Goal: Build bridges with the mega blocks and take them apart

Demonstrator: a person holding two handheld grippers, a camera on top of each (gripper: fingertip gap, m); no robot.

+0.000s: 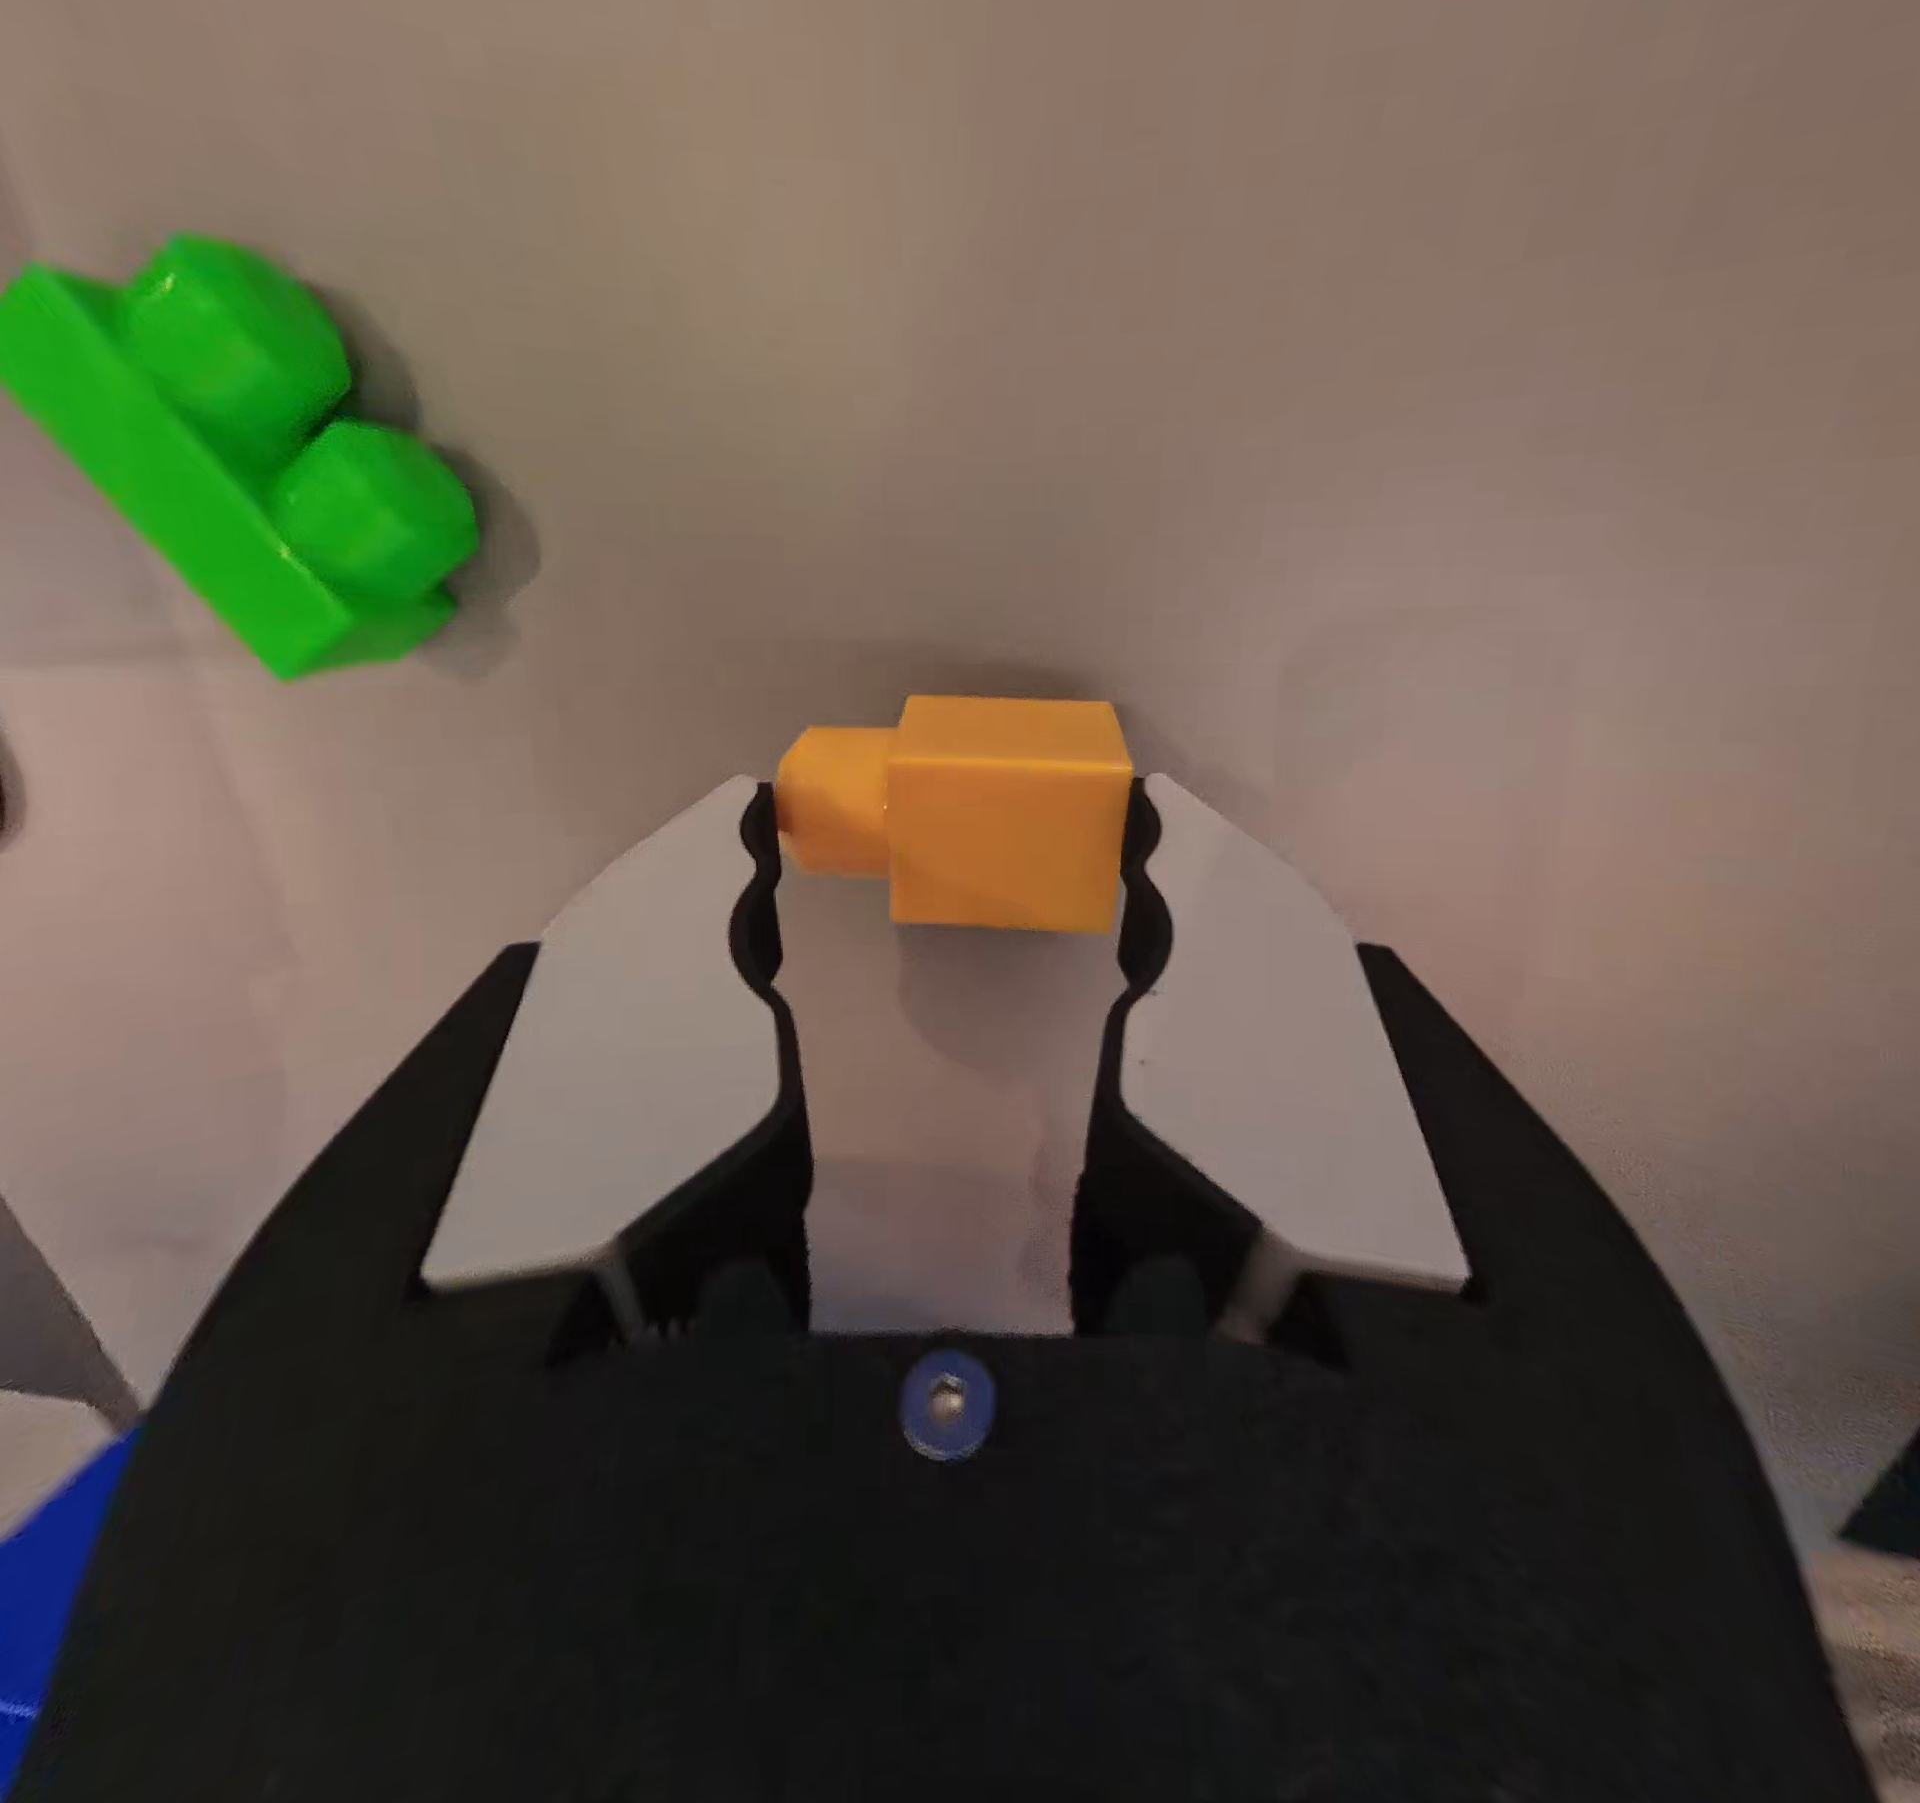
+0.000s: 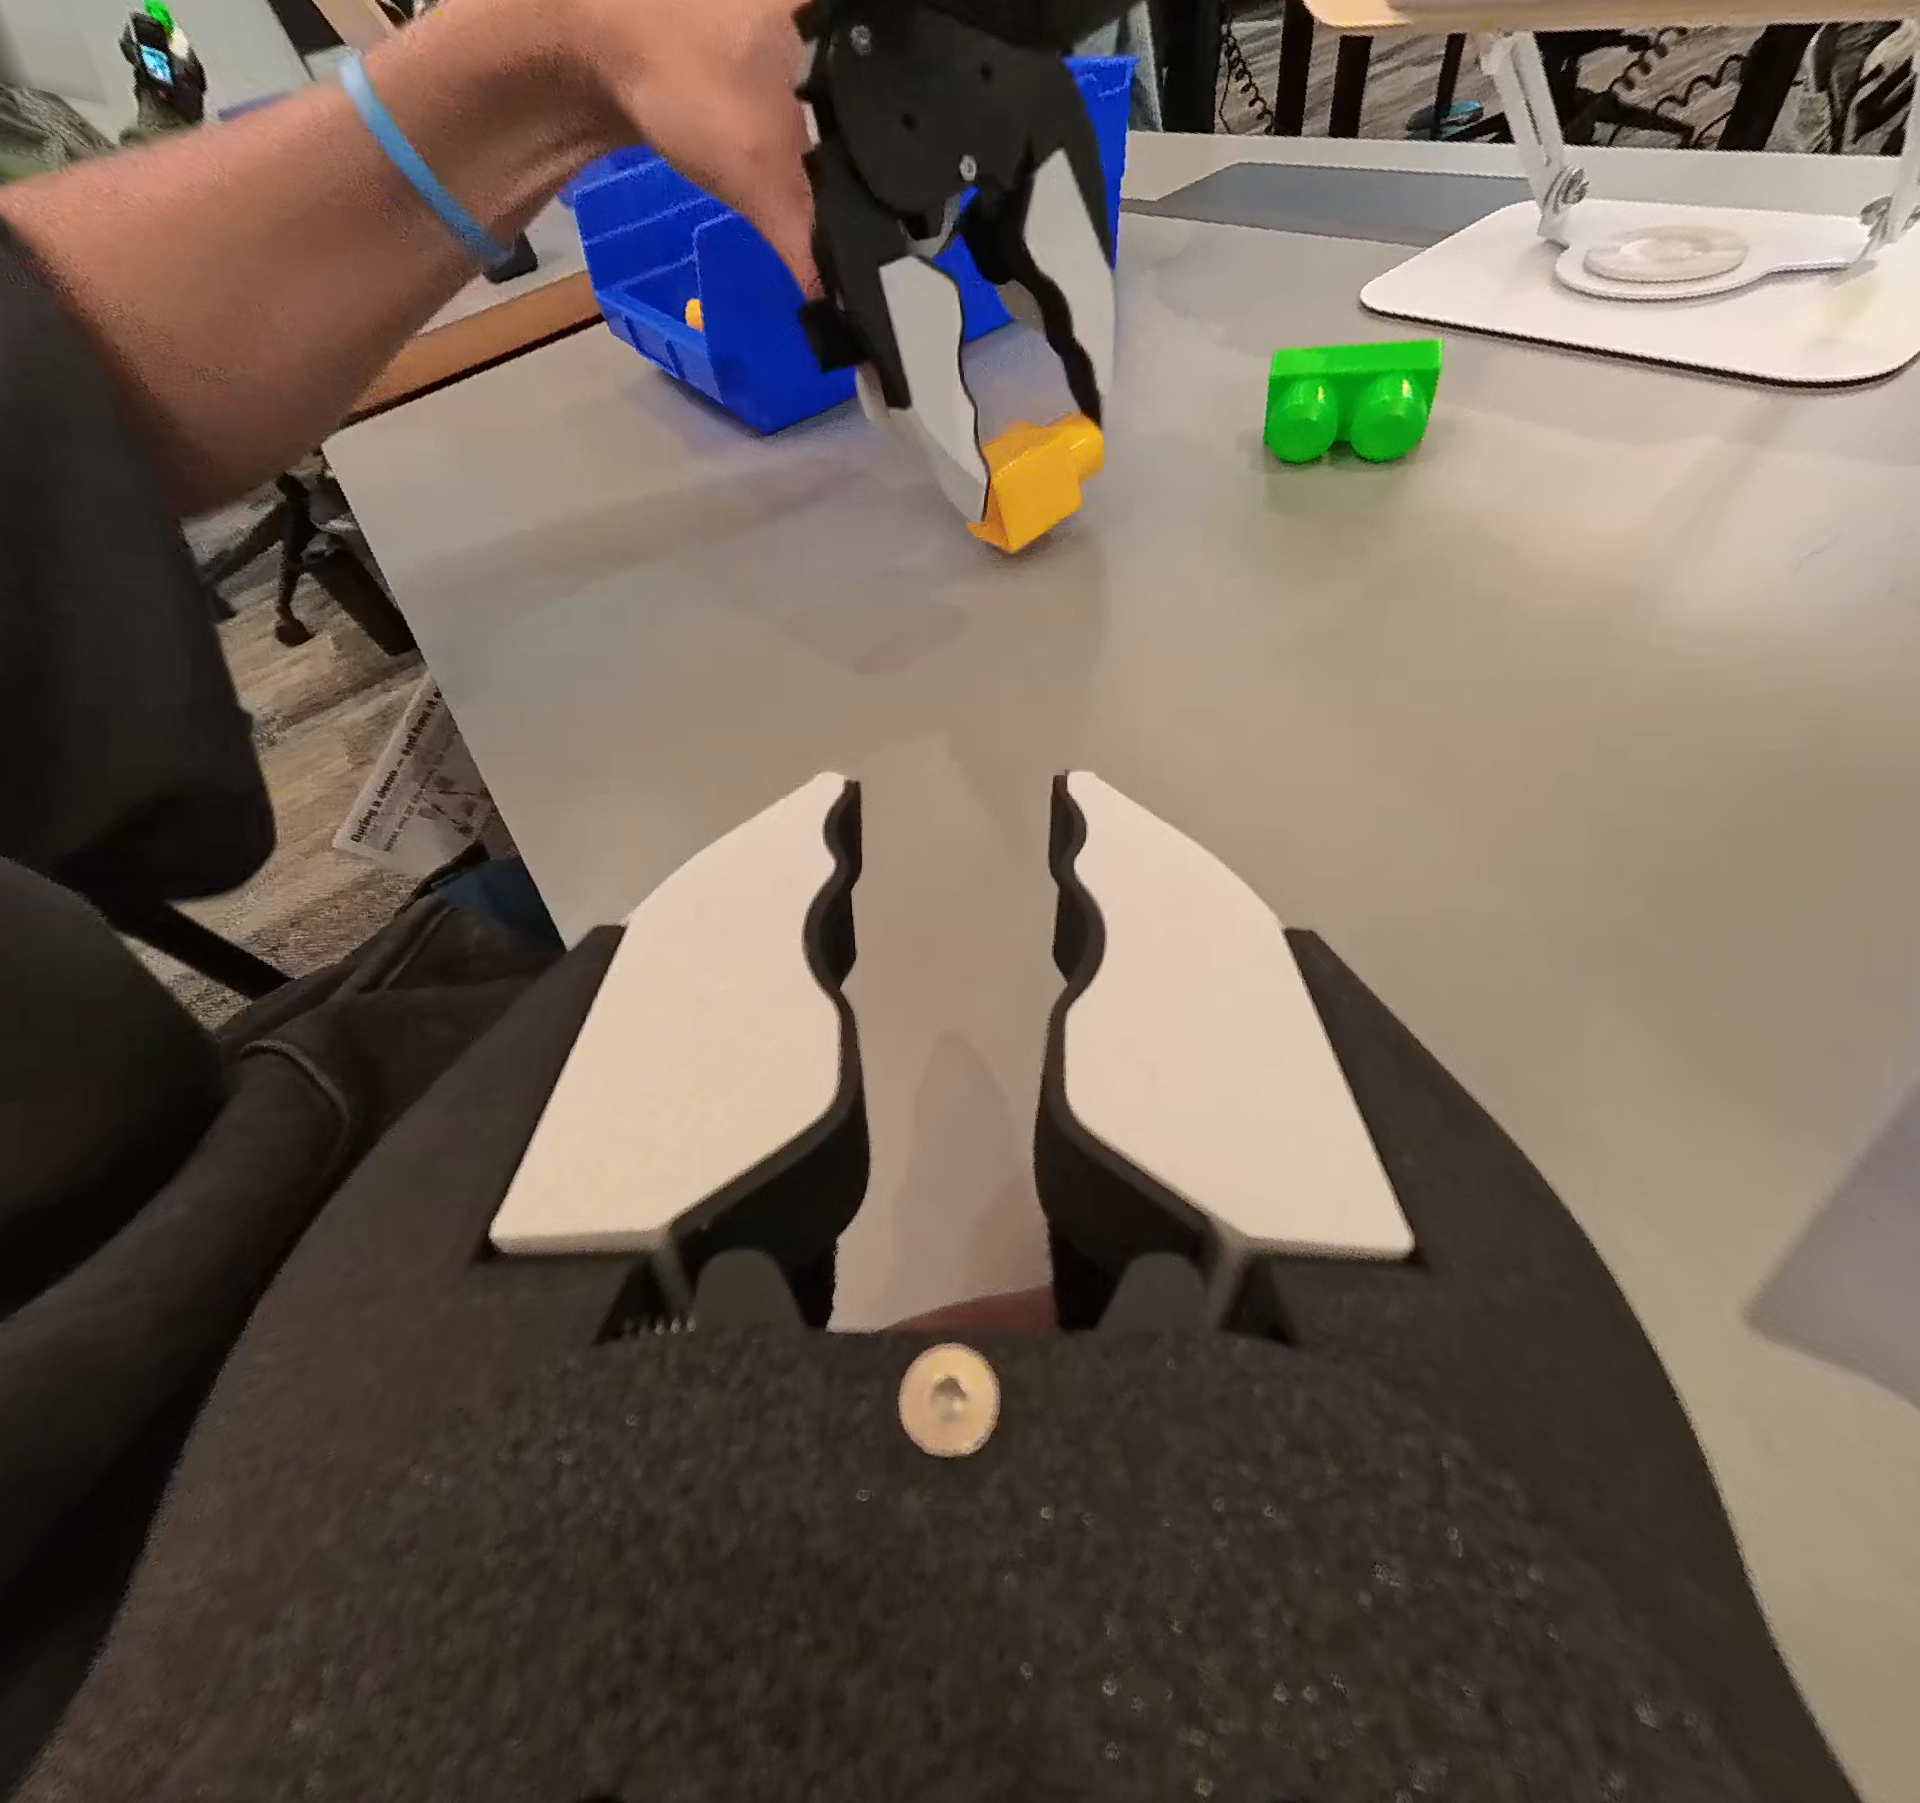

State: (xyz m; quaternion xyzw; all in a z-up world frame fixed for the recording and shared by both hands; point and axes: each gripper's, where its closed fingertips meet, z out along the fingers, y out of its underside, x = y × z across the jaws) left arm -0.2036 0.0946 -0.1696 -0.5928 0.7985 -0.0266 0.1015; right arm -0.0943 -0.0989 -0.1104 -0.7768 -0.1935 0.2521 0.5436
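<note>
A small orange one-stud block [image 1: 1008, 818] lies on its side on the grey table [image 1: 1143, 299], stud pointing left. My left gripper [image 1: 951, 808] is shut on it, one fingertip on the stud end and the other on the flat end. In the right wrist view the left gripper [image 2: 1029, 460] points down with the orange block [image 2: 1044, 491] at the table surface. A green two-stud block [image 1: 239, 454] lies on its side to the left, also seen in the right wrist view [image 2: 1351, 397]. My right gripper [image 2: 956, 797] is open and empty above the table's near part.
A blue bin [image 2: 717, 299] stands at the table's back left with an orange piece inside; its corner shows in the left wrist view [image 1: 42, 1566]. A white laptop stand [image 2: 1662, 299] sits at the back right. A person's hand [image 2: 582, 91] holds the left gripper. Tip to tip, the grippers are about 25 cm apart. From my left tips it is roughly 10 cm to the green two-stud block [image 1: 239, 454]; from my right, 30 cm. Seen from the right wrist view [image 2: 1354, 379] as well.
</note>
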